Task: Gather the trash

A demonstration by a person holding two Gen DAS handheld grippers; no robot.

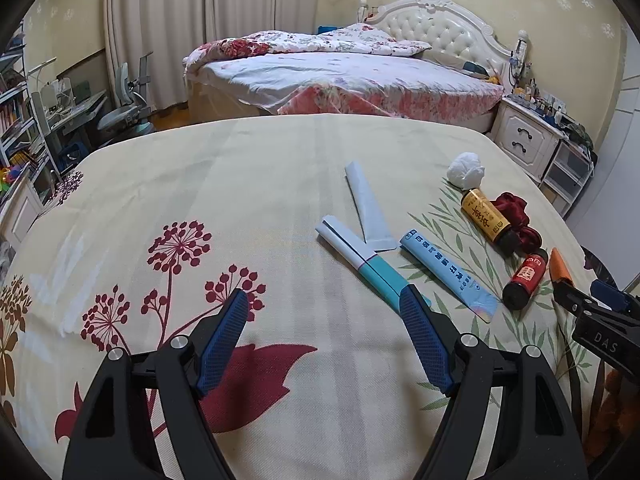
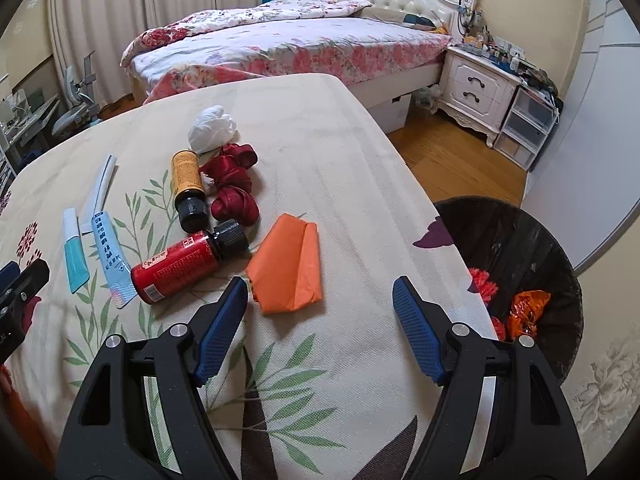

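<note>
The left gripper (image 1: 324,304), a pair of black tongs with blue ribbed pads, is hanging with its jaws spread wide and nothing between them, over a cream tablecloth printed with dark red flower heads and green leaves (image 1: 256,184). Just beyond its right fingertip a teal and white paper tube (image 1: 362,262) is lying flat, its near end slipping behind that pad. Further out, a pale grey folded paper strip (image 1: 366,204) is crossing the tube's far end, and a light blue printed sachet (image 1: 450,274) is lying beside both, to the right.

The right gripper (image 2: 318,294), of the same make, is also standing spread and empty. A folded orange paper wrapper (image 2: 290,266) is lying on the cloth just ahead of its left fingertip, near it but clear of the gap between the jaws. Left of the wrapper a red bottle with a black cap (image 2: 180,266) is lying on its side, and beyond that a yellow-labelled bottle with a black cap (image 2: 187,186) is pointing its cap toward the gripper. A bunch of dark red satin ribbon (image 2: 234,186) is lying just beside the yellow-labelled bottle, and a crumpled white tissue ball (image 2: 212,128) is sitting at the far end of the group.

Off the table's right edge, below and beyond the right gripper's right fingertip, a dark round waste bin (image 2: 520,240) is standing on the floor, holding red and orange scraps (image 2: 526,308).
</note>
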